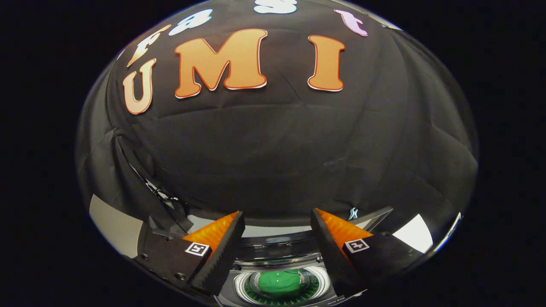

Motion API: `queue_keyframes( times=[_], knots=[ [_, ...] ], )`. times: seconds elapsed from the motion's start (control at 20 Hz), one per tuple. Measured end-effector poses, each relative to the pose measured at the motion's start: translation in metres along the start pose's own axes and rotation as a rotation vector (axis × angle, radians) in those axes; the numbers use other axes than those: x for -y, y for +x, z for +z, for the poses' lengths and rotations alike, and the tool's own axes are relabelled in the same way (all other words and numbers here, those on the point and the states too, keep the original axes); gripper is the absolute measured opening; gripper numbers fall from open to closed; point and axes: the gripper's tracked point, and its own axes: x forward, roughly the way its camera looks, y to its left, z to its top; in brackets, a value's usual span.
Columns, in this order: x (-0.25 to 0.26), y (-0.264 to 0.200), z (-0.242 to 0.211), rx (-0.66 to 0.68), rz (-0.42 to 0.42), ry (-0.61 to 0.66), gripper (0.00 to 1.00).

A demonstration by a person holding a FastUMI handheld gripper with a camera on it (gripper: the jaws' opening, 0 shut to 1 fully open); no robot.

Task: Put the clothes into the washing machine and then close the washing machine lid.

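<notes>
Fingers (232, 238) of your gripper (277, 219) stood apart and empty, half hiding the washing machine (281, 256) and green clothes (280, 282) below.

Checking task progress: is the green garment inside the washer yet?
Inside: green garment lies in the washer drum, below the open hand-held gripper.

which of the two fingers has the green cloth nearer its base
Neither clearly: the green cloth lies in the washing machine drum, seen in the gap between both fingers of the open gripper, roughly centred.
</notes>
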Motion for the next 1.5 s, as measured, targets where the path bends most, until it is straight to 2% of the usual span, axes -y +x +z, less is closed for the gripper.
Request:
queue_keyframes(
  times=[0.3, 0.95, 1.1, 1.2, 1.35, 1.5],
  knots=[
    [0.004, -0.020, -0.008, 0.074, 0.002, -0.005, 1.00],
    [0.017, -0.093, -0.073, 0.073, -0.021, -0.008, 1.00],
    [0.019, -0.105, -0.099, 0.051, -0.040, -0.009, 1.00],
    [0.035, -0.106, -0.132, -0.005, -0.101, -0.002, 1.00],
    [0.032, -0.110, -0.192, -0.086, -0.092, -0.003, 1.00],
    [0.034, -0.120, -0.223, -0.122, -0.094, 0.031, 0.99]
  ],
)
